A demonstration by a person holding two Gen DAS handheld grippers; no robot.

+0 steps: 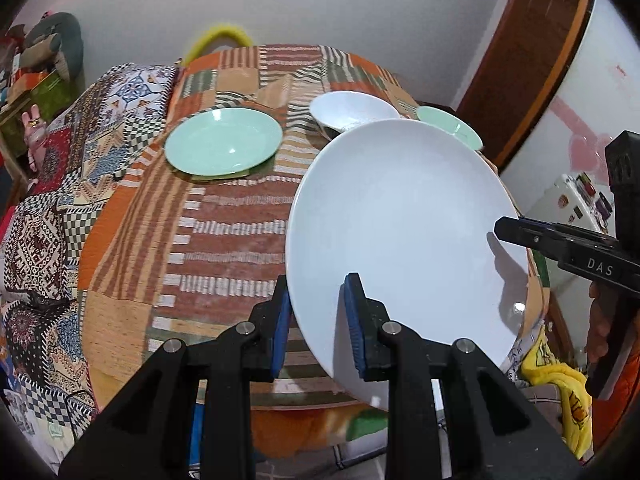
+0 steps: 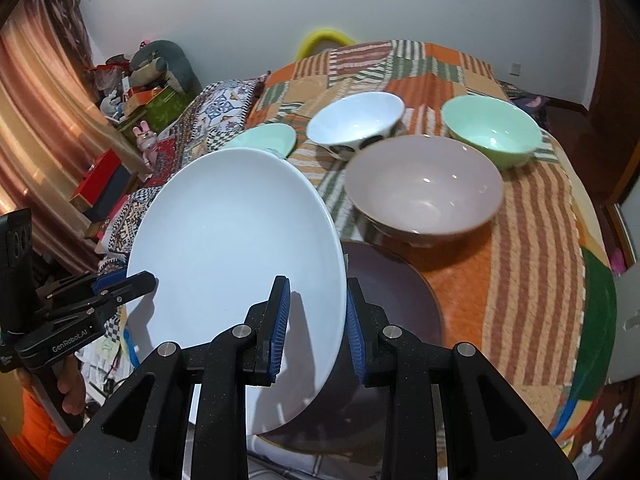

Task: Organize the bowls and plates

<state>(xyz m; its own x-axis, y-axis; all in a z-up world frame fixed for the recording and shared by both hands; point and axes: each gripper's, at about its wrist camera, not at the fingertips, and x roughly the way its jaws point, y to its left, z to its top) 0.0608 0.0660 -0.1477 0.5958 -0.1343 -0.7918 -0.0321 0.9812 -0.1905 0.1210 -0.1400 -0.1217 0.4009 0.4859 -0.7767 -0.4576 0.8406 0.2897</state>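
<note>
Covering the desk [image 2: 532, 240] is a patchwork cloth of orange, brown and green stripes; white walls stand behind it, a rust curtain [image 2: 36, 120] hangs at nine o'clock in the right wrist view, and a wooden door frame [image 1: 532, 60] rises at two o'clock in the left wrist view.

On the cloth sit a green plate [image 1: 223, 141], a white bowl [image 2: 355, 122], a green bowl [image 2: 491, 128], a pinkish bowl [image 2: 424, 188] and a dark plate [image 2: 394, 300]. The dark plate lies at five o'clock from the pinkish bowl.

Both claws point steeply down and hold one white plate [image 1: 404, 236] tilted above the desk. The left claw [image 1: 318, 328] is clamped on the plate's rim at seven o'clock, one blue pad on each face. The right claw [image 2: 316, 328] is clamped on the opposite rim, at five o'clock of the plate in its own view. A person's hand [image 2: 70, 384] grips the left claw's handle beside an orange sleeve.

Printed in white, the right claw's body reads "DAS" [image 1: 600, 268], and the left claw's body reads "GenRobot.AI" [image 2: 70, 338].
</note>
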